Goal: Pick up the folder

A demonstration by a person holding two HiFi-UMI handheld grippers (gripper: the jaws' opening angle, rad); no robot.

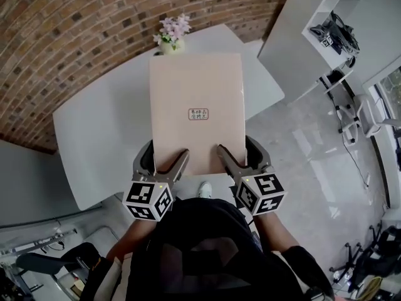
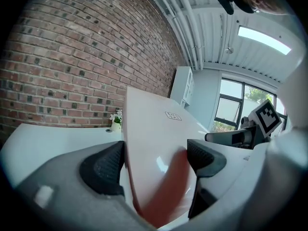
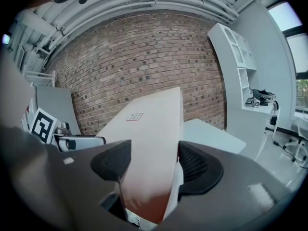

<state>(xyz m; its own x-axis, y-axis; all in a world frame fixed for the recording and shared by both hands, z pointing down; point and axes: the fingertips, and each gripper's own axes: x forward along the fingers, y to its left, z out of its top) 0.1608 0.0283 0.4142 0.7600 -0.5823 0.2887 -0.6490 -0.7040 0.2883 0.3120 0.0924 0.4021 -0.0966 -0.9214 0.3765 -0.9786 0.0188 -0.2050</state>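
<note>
A pale pink folder [image 1: 197, 108] with a small printed label [image 1: 198, 113] is held up above the white table [image 1: 100, 130], level with my chest. My left gripper [image 1: 164, 163] is shut on its near left corner and my right gripper [image 1: 233, 160] is shut on its near right corner. In the left gripper view the folder [image 2: 151, 143] runs between the two dark pads, and the right gripper [image 2: 240, 136] shows beyond it. In the right gripper view the folder [image 3: 149, 138] is pinched between the pads.
A small pot of pale flowers [image 1: 172, 35] stands at the table's far edge, by the brick wall [image 1: 69, 36]. White shelving [image 1: 326, 30] holds dark gear at the right. Glossy floor [image 1: 313, 168] lies to the right; a dark office chair [image 1: 56, 262] at lower left.
</note>
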